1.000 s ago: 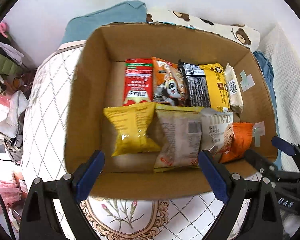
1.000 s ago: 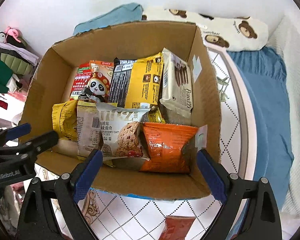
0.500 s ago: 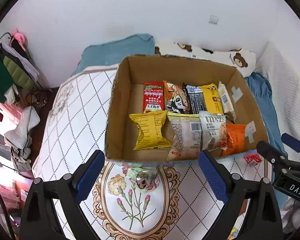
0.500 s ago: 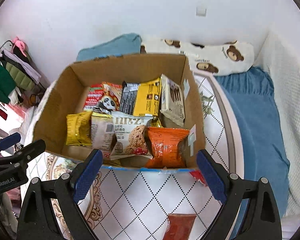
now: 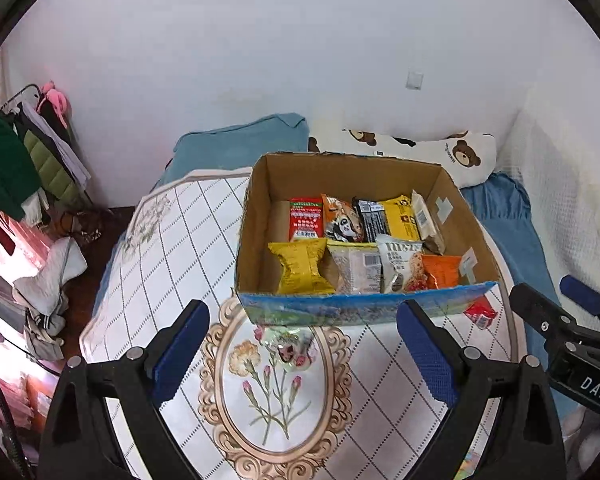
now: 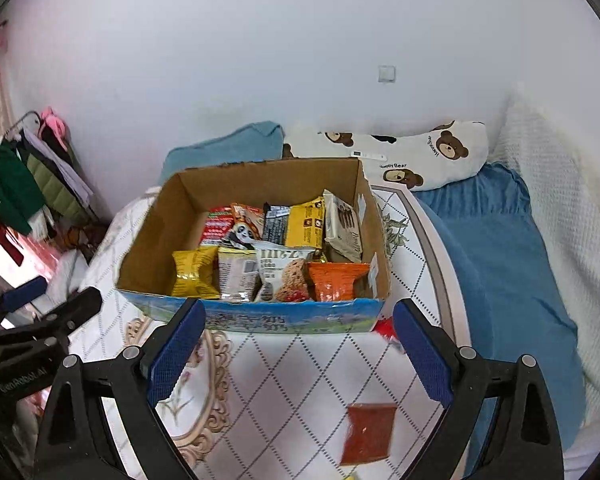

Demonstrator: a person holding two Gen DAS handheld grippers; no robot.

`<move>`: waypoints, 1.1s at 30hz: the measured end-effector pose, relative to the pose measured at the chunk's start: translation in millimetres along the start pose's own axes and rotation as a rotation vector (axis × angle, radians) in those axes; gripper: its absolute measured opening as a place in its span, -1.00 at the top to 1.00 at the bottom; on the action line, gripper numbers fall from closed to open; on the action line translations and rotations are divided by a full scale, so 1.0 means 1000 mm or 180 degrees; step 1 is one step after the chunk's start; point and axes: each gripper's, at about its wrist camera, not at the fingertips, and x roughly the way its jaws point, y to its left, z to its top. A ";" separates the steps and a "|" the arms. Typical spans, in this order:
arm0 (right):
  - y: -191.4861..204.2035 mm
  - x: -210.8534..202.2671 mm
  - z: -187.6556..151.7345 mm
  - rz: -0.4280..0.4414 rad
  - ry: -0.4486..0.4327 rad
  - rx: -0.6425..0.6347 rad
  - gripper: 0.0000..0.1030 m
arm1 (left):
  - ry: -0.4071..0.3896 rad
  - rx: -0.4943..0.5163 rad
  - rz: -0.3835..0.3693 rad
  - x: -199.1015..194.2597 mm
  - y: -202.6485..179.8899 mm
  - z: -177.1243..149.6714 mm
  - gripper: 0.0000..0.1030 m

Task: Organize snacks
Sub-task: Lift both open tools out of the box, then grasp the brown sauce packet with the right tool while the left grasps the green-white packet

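A cardboard box (image 5: 456, 216) (image 6: 156, 228) stands on the quilted bed, holding two rows of snack packets: a yellow packet (image 5: 300, 266) (image 6: 194, 272), a cookie packet (image 5: 402, 266) (image 6: 284, 274) and an orange packet (image 5: 442, 272) (image 6: 336, 280) in front. My left gripper (image 5: 306, 356) hangs open and empty in front of the box. Beside it my right gripper (image 6: 298, 350) is open and empty too. On the quilt lie a clear flowery packet (image 5: 288, 346), a red packet (image 5: 480, 312) (image 6: 386, 330) by the box corner and a red-orange packet (image 6: 368, 434).
The bed's quilt (image 5: 172, 240) ends at its left edge above piled clothes (image 5: 48, 276). A blue blanket (image 6: 500, 264), a teal pillow (image 5: 240, 148) and a bear-print pillow (image 6: 412, 156) lie behind and right of the box. A clothes rack (image 5: 24, 160) stands far left.
Both grippers pulled back and up from over the box, so the whole box, the quilt in front and the wall came into view. Jaws stayed wide apart.
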 end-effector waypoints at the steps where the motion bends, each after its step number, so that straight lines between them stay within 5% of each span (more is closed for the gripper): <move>1: 0.000 -0.003 -0.002 0.0022 -0.0002 0.0026 -0.88 | 0.0038 -0.0029 -0.0021 0.001 0.000 -0.002 -0.86; 8: -0.043 0.024 -0.039 0.0008 0.0482 0.0457 -0.88 | 0.0564 -0.0063 0.0029 0.042 0.004 -0.040 -0.86; 18: -0.103 0.137 -0.135 -0.0153 0.1529 0.0770 -0.88 | 0.1380 -0.0233 0.0243 0.115 0.040 -0.104 -0.86; 20: -0.100 0.150 -0.147 -0.0168 0.1585 0.0714 -0.86 | 0.1400 -0.0276 0.0266 0.118 0.049 -0.106 -0.86; 25: -0.090 0.161 -0.165 -0.0177 0.1536 0.0726 -0.31 | 0.1455 -0.0353 0.0270 0.128 0.064 -0.102 -0.86; 33: -0.043 0.164 -0.159 0.0023 0.1397 0.0381 -0.29 | 0.1448 -0.0318 0.0071 0.171 0.045 -0.073 -0.86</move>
